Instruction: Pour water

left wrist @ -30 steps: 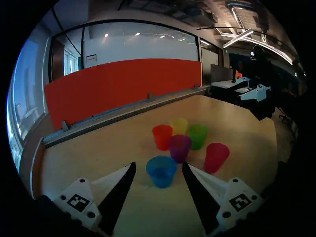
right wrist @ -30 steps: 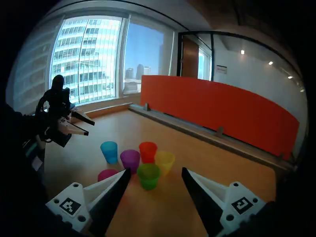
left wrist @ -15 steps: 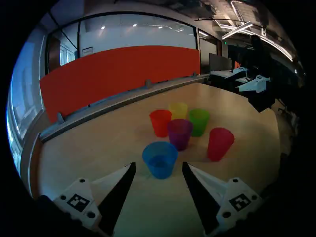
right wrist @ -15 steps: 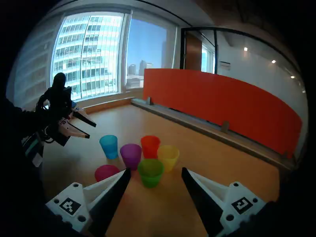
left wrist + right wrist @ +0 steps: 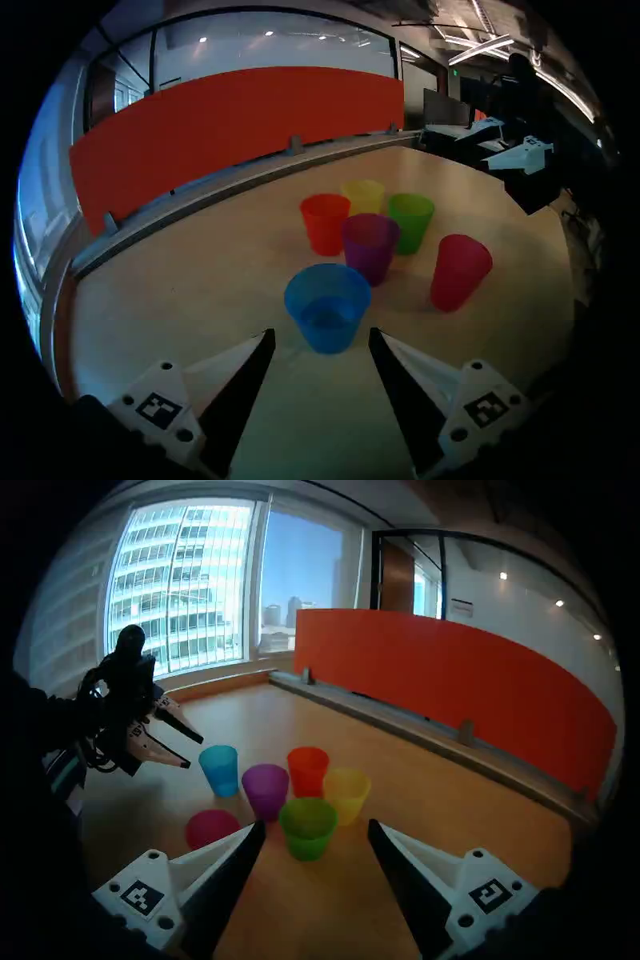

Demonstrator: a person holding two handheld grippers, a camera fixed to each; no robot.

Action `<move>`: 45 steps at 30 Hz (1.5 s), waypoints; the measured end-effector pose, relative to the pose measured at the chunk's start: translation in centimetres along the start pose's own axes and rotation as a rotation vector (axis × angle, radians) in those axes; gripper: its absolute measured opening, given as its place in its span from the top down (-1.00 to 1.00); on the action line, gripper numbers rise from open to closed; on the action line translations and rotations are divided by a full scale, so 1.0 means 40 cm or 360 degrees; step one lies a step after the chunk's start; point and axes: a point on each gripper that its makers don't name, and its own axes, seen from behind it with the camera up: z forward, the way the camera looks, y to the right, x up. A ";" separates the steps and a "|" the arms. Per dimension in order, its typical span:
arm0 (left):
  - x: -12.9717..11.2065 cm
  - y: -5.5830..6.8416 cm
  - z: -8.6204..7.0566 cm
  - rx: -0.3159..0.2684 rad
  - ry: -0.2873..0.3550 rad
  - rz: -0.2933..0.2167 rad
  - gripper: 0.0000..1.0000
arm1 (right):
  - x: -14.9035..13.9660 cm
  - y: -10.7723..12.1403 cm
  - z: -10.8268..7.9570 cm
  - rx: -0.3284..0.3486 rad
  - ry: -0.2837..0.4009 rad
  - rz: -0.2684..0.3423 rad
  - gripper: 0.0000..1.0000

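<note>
We see a smooth, pale wooden desk (image 5: pixel 184 280) with a soft sheen. The translucent blue plastic cup (image 5: pixel 327 308) looks smooth and faintly glossy, as do the purple plastic cup (image 5: pixel 370 246) and green plastic cup (image 5: pixel 410 222). The fingers (image 5: pixel 220 370) look like matt white plastic, black inside. The orange partition panel (image 5: pixel 240 120) is matt.

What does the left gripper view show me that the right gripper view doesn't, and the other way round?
Left gripper view: a look down into the blue cup, where there seems to be water, and dim office desks beyond the table. Right gripper view: tall windows with city towers outside, and the left tongs, open, close to the blue cup. Shared: the six coloured cups, the orange partition and the table.
</note>
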 end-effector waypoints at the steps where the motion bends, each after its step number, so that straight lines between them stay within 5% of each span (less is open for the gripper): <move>1: -0.003 0.000 0.006 -0.0004 -0.0010 -0.0001 -0.72 | -0.001 0.000 0.003 0.0003 -0.0002 0.0001 -0.99; 22: -0.014 0.018 0.106 -0.0120 -0.0106 -0.0025 -0.72 | -0.022 0.011 0.061 0.0036 -0.0054 0.0001 -0.99; 45: 0.013 0.016 0.164 -0.0139 -0.0100 0.0006 -0.73 | -0.044 0.011 0.113 0.0068 -0.0101 0.0006 -0.98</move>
